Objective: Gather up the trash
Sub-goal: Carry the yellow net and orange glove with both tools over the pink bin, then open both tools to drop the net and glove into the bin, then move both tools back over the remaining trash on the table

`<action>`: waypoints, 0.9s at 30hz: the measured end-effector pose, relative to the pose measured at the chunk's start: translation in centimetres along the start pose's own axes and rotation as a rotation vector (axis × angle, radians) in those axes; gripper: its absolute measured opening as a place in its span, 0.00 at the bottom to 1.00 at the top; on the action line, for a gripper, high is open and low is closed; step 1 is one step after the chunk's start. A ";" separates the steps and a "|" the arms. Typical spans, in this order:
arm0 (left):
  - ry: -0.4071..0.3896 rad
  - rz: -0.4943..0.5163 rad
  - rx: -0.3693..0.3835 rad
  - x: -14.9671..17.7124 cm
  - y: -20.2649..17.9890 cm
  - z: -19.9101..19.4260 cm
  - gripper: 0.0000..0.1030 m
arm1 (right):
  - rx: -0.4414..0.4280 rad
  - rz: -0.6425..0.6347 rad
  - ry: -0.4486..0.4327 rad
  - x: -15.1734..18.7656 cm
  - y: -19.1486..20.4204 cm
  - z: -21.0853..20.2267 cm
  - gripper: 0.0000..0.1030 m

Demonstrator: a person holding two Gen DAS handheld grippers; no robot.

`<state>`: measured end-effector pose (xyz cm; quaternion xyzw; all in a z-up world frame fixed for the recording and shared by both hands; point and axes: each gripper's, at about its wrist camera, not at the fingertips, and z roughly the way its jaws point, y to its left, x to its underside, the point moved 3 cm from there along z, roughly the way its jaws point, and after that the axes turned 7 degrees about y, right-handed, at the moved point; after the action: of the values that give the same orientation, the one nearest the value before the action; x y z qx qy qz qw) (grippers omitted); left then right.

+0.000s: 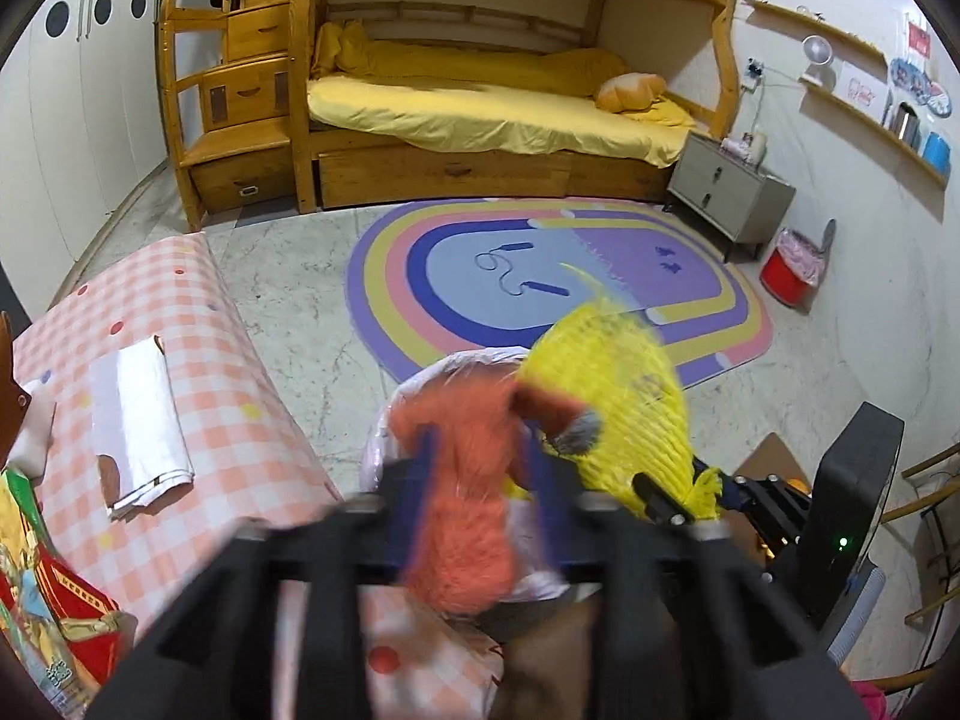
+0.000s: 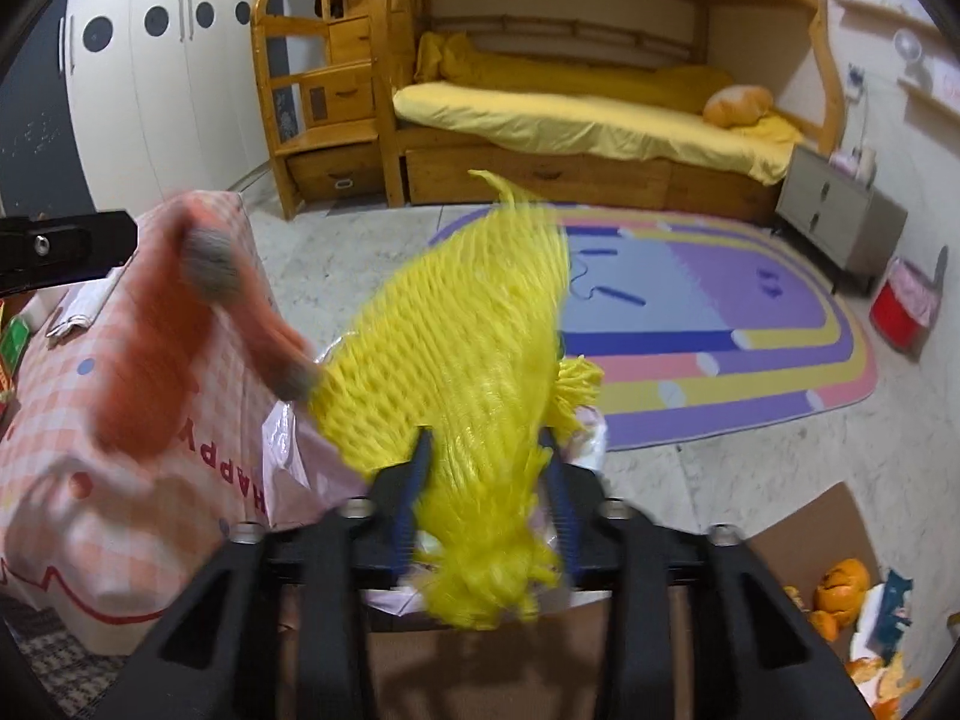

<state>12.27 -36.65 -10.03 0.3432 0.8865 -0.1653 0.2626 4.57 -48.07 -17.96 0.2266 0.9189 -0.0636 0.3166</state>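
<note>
Trash here is two mesh fruit nets: an orange net [image 1: 462, 510] lying between the left gripper's [image 1: 480, 456] part-open fingers, and a yellow net [image 2: 456, 360] lying between the right gripper's [image 2: 489, 456] part-open fingers. Blur hides whether either gripper's pads press on its net. Both nets hang just beside the pink checked tablecloth [image 1: 198, 372], over a thin plastic bag [image 1: 414, 384].

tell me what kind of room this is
Most likely a child's bedroom: a wooden bunk bed with yellow bedding and drawer steps, a pastel rainbow play rug on the floor, and a grey nightstand beside the bed.
</note>
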 end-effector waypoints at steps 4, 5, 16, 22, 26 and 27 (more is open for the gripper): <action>-0.022 -0.010 -0.009 0.0 0.7 -0.8 0.53 | -0.001 0.005 0.005 0.5 0.2 -0.4 0.50; -0.027 -0.017 -0.013 0.0 0.8 -1.2 0.53 | 0.000 0.004 0.004 0.5 0.2 -0.6 0.50; -0.192 -0.097 -0.135 1.7 6.3 -12.2 0.66 | -0.087 -0.048 -0.111 -1.9 4.7 -9.6 0.50; -0.263 -0.139 -0.255 5.3 11.4 -18.6 0.71 | -0.208 -0.137 -0.176 -2.8 11.6 -14.8 0.52; -0.257 -0.189 -0.309 8.7 15.0 -20.8 0.72 | -0.254 -0.199 -0.190 -2.7 16.2 -16.5 0.56; -0.246 -0.208 -0.321 9.9 15.9 -20.9 0.72 | -0.259 -0.215 -0.188 -2.6 17.4 -16.7 0.57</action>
<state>9.79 -10.29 -0.66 0.1811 0.8934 -0.0889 0.4015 5.05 -29.23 -2.72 0.0774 0.9046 0.0009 0.4191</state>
